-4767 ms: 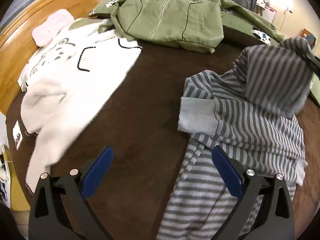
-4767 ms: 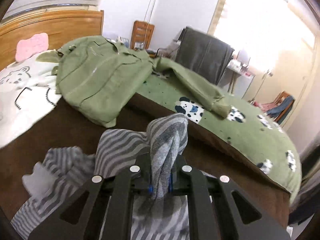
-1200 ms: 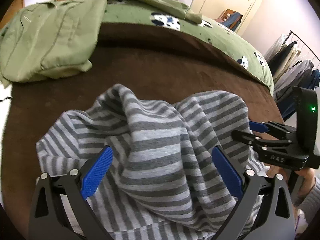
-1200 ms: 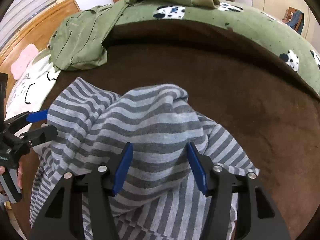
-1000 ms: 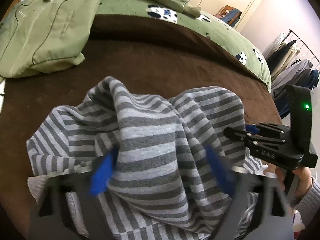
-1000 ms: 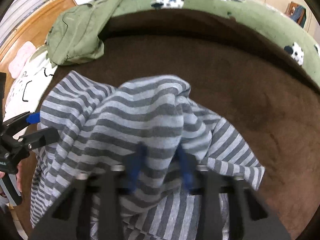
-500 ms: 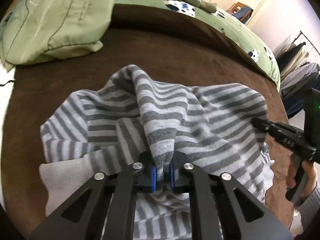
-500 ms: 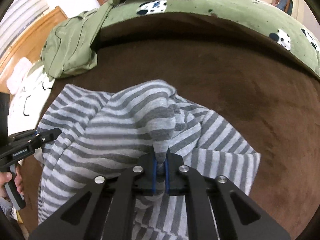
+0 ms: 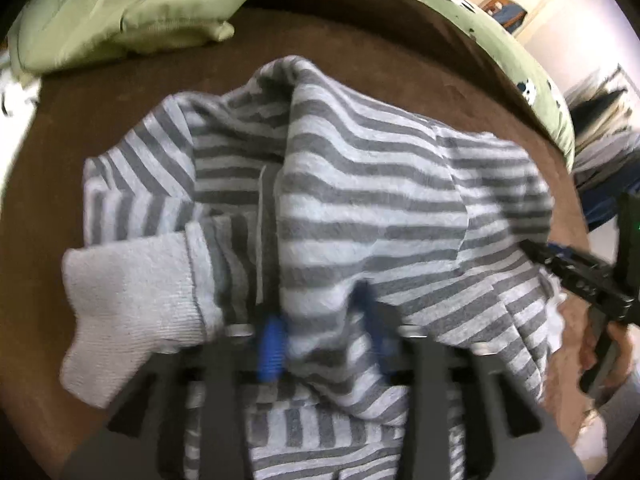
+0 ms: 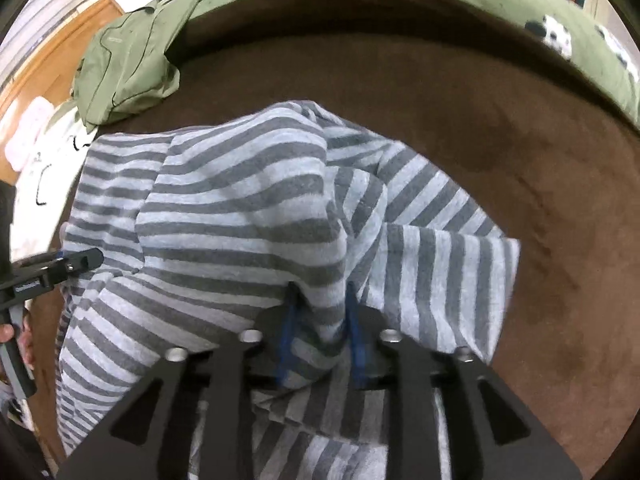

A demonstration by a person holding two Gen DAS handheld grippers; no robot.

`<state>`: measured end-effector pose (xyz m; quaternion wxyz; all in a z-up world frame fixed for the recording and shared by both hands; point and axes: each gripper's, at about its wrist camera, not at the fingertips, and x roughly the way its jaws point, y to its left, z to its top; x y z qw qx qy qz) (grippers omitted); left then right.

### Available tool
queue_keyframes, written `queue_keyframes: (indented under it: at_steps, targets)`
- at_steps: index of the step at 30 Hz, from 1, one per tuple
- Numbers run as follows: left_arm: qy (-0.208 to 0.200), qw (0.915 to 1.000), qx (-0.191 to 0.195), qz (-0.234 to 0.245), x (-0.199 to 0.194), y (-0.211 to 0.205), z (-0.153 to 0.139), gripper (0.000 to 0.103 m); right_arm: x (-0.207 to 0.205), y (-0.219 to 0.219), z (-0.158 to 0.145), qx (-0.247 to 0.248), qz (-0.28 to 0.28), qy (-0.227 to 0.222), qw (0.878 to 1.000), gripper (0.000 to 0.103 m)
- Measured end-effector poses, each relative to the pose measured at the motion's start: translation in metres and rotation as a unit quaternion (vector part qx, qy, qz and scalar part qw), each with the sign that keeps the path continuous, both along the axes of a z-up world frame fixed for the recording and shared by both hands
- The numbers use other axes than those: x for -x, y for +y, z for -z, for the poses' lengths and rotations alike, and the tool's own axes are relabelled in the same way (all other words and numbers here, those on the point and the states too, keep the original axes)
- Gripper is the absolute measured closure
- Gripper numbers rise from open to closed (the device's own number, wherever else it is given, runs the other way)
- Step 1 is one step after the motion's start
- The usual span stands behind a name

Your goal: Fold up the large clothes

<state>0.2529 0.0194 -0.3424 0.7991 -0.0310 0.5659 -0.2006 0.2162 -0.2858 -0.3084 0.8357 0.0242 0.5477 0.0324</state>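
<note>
A brown blanket (image 10: 500,128) covered the bed, a green jacket (image 9: 132,4) behind. The grey striped hoodie (image 9: 372,200) lay bunched. Both the left gripper (image 9: 324,344) and right gripper (image 10: 320,336) had just been opening, cloth between loosened jaws.

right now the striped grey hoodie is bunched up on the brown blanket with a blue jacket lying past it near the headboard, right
Not quite: the jacket past the striped grey hoodie is olive green, not blue, as the right wrist view shows. The rest holds: the hoodie lies bunched on the brown blanket, and the jacket sits beyond it near the wooden headboard.
</note>
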Motion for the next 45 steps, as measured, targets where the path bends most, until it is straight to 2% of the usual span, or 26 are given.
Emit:
queue_keyframes:
  at_steps: [1, 3, 5, 6, 8, 11, 15, 18, 21, 25, 29, 31, 33, 35, 38, 41, 42, 44, 45]
  targets:
    - [-0.013, 0.9998, -0.012, 0.0, 0.001, -0.001, -0.006, 0.026, 0.003, 0.0, -0.006, 0.003, 0.001, -0.005, 1.0, 0.065]
    - [-0.058, 0.9979, -0.026, 0.006, 0.011, 0.002, -0.026, 0.022, 0.012, -0.001, -0.021, 0.011, 0.013, -0.017, 1.0, 0.065]
    - [-0.075, 0.9967, -0.032, 0.005, 0.016, 0.005, -0.04, 0.017, 0.023, 0.006, -0.041, -0.007, 0.016, -0.034, 0.999, 0.065]
    - [-0.083, 0.9958, -0.038, -0.001, 0.018, 0.009, -0.049, 0.012, 0.027, 0.012, -0.047, -0.011, 0.011, -0.039, 0.999, 0.065]
    - [-0.091, 0.9951, -0.037, -0.011, 0.02, 0.012, -0.06, 0.007, 0.034, 0.037, -0.058, -0.023, -0.016, -0.043, 0.999, 0.068]
    - [-0.096, 0.9945, -0.035, -0.022, 0.023, 0.015, -0.074, 0.006, 0.034, 0.079, -0.055, -0.06, -0.043, -0.045, 0.996, 0.069]
    - [-0.103, 0.9912, -0.079, -0.026, 0.028, 0.01, -0.073, 0.006, 0.04, 0.123, -0.026, -0.042, -0.071, -0.027, 0.996, 0.069]
    - [-0.092, 0.9896, -0.108, -0.02, 0.036, 0.008, -0.068, 0.006, 0.057, 0.137, -0.002, -0.017, -0.059, -0.013, 0.998, 0.068]
    - [-0.076, 0.9904, -0.114, -0.019, 0.048, 0.007, -0.064, 0.006, 0.069, 0.144, 0.02, 0.005, -0.047, 0.009, 0.999, 0.067]
    - [-0.061, 0.9919, -0.109, -0.025, 0.066, 0.008, -0.059, 0.006, 0.065, 0.141, 0.037, 0.0, -0.02, 0.021, 1.0, 0.066]
    - [-0.055, 0.9912, -0.118, -0.023, 0.077, 0.004, -0.053, 0.006, 0.058, 0.146, 0.034, 0.008, -0.029, 0.027, 0.999, 0.064]
    - [-0.054, 0.9908, -0.122, -0.018, 0.08, 0.0, -0.054, 0.006, 0.055, 0.144, 0.027, -0.004, -0.025, 0.028, 0.999, 0.051]
    - [-0.059, 0.9908, -0.122, -0.013, 0.082, -0.004, -0.059, 0.006, 0.052, 0.138, 0.014, -0.008, -0.016, 0.02, 1.0, 0.046]
    - [-0.063, 0.9903, -0.123, -0.016, 0.08, -0.007, -0.063, 0.006, 0.047, 0.134, -0.004, 0.007, -0.018, 0.001, 1.0, 0.046]
    - [-0.071, 0.9913, -0.109, -0.02, 0.07, -0.014, -0.074, 0.006, 0.038, 0.125, -0.029, 0.021, -0.016, -0.026, 0.999, 0.043]
    - [-0.085, 0.9939, -0.07, -0.013, 0.054, -0.023, -0.091, 0.006, 0.017, 0.107, -0.053, 0.044, -0.012, -0.055, 0.997, 0.041]
    - [-0.094, 0.9935, -0.063, -0.01, 0.047, -0.028, -0.095, 0.006, 0.011, 0.101, -0.058, 0.046, -0.012, -0.062, 0.997, 0.043]
    - [-0.115, 0.9918, -0.055, 0.001, 0.032, -0.041, -0.101, 0.006, -0.005, 0.085, -0.063, 0.043, -0.009, -0.07, 0.997, 0.058]
    - [-0.125, 0.9908, -0.05, 0.008, 0.023, -0.048, -0.102, 0.006, -0.017, 0.077, -0.063, 0.04, -0.005, -0.068, 0.997, 0.069]
